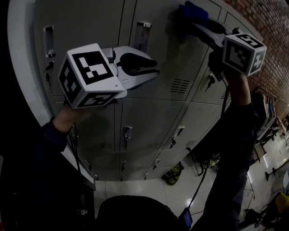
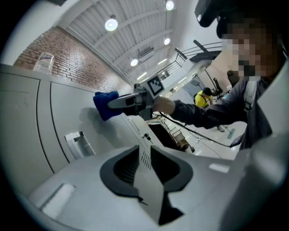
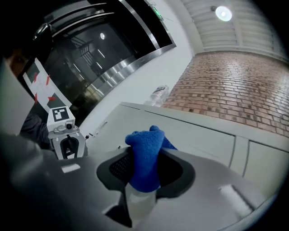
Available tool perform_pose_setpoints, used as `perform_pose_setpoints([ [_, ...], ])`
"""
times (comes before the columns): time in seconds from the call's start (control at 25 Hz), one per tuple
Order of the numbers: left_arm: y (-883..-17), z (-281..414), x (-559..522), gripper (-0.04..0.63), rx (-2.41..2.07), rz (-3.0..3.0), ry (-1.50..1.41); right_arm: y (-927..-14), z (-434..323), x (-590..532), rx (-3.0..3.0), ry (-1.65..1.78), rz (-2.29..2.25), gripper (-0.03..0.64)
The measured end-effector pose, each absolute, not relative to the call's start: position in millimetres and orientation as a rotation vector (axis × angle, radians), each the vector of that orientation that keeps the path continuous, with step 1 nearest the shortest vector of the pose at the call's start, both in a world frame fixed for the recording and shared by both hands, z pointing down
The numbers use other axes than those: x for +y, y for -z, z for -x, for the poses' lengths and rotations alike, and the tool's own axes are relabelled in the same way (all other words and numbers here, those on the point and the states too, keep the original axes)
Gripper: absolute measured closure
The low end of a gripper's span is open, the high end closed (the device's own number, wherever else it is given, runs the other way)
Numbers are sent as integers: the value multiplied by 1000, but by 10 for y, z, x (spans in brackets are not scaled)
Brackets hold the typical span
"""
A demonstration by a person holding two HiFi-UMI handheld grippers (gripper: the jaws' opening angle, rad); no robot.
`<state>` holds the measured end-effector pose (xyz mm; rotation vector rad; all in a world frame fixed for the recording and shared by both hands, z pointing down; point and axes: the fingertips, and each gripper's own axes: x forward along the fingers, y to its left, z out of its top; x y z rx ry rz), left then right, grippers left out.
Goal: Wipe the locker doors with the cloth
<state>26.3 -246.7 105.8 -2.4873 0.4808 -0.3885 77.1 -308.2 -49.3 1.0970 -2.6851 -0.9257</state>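
Note:
A bank of grey locker doors [image 1: 149, 113] fills the head view. My right gripper [image 1: 189, 20] reaches high at the upper right, shut on a blue cloth [image 1: 193, 12] that presses against an upper door. In the right gripper view the cloth [image 3: 144, 153] bulges up between the dark pads of that gripper [image 3: 145, 158], with the locker top [image 3: 198, 135] beyond. My left gripper [image 1: 156, 67] hovers in front of a middle door, its jaws a narrow gap apart and holding nothing. The left gripper view looks through that gripper [image 2: 144, 153] at the door, and shows the cloth [image 2: 104, 105] further up.
Recessed handles [image 1: 142, 31] and a vent grille [image 1: 179, 85] mark the doors, and keys hang in locks [image 1: 210, 81]. A brick wall [image 1: 271, 27] rises at the right. A clear plastic container [image 3: 158, 94] stands on the lockers. A yellow object [image 1: 171, 173] lies on the tiled floor.

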Motion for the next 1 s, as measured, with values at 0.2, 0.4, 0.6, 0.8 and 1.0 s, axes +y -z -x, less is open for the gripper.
perform_pose_setpoints([
  [0.2, -1076, -96, -2396, 538, 514, 2480, 397, 379, -145, -2953, -2738, 948, -922, 494],
  [0.4, -1100, 50, -2384, 538, 550, 2484, 397, 180, 350, -2941, -2752, 932, -793, 494],
  [0.6, -1144, 102, -2395, 538, 556, 2491, 387, 14, 459, -3098, -2726, 892, -799, 494],
  [0.8, -1170, 64, -2428, 538, 545, 2501, 405, 36, 239, -3168, -2729, 871, -846, 494],
  [1.0, -1158, -71, -2447, 538, 506, 2509, 375, 10, -74, -3225, -2705, 861, -899, 494],
])
